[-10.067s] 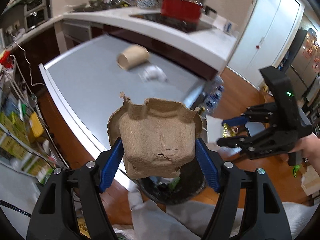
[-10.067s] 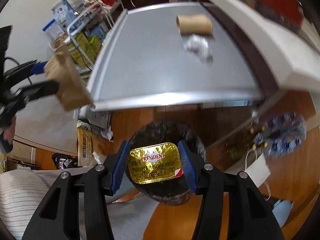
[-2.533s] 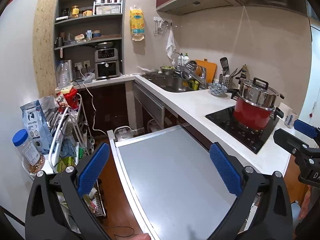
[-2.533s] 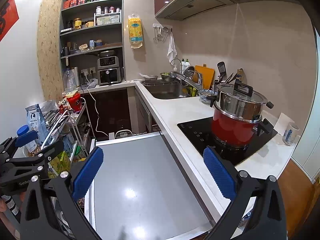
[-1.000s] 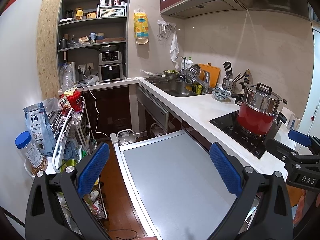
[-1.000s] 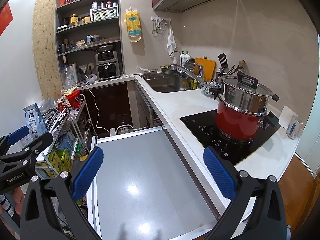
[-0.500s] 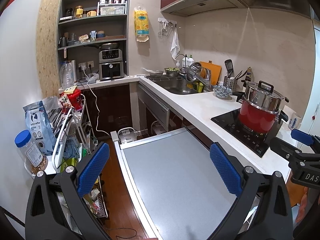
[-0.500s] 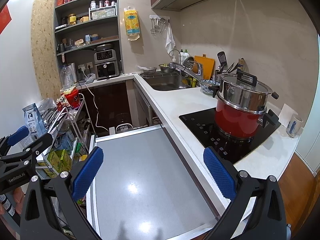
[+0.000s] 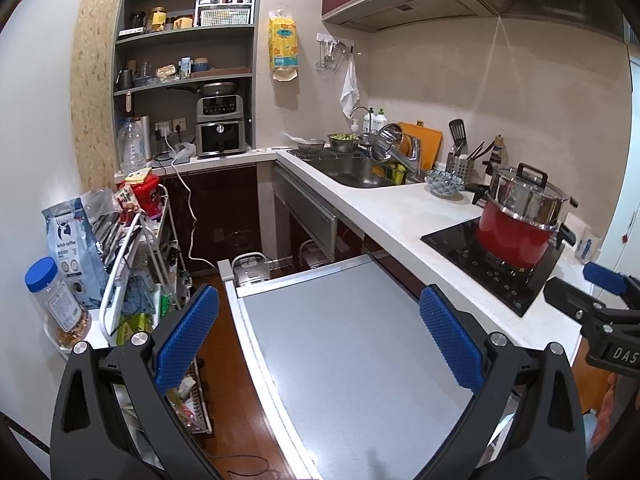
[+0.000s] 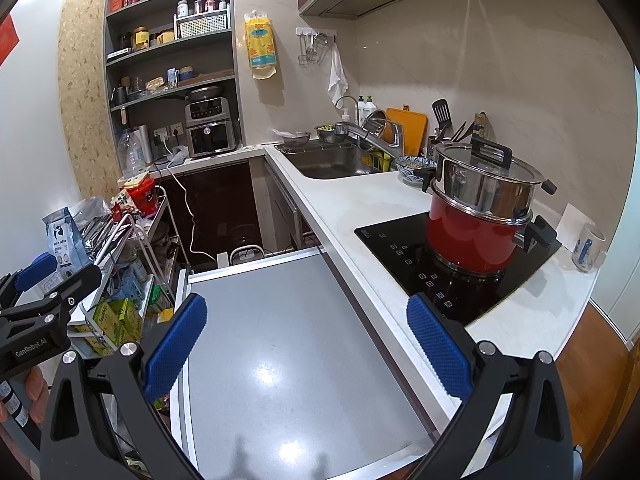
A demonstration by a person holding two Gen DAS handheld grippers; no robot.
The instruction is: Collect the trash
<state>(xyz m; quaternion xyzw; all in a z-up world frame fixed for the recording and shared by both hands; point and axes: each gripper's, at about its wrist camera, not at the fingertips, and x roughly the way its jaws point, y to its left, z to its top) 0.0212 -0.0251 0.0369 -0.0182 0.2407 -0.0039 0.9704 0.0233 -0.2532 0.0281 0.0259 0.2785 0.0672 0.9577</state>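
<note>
Both grippers are spread wide and carry nothing: the left gripper [image 9: 318, 340] and the right gripper [image 10: 306, 342] hover side by side above the flat grey pull-out worktop [image 9: 344, 344], blue pads facing each other across bare surface. No trash shows on that worktop in either wrist view, so there is no piece whose direction or long axis could be judged, and neither hand is nearer to anything. Where the collected trash sits cannot be told; no bin is in view. On the white counter [image 10: 360, 200] to the right stands a red pot with a steel lid [image 10: 480, 208], which is not trash. By my reading the collecting looks finished
</note>
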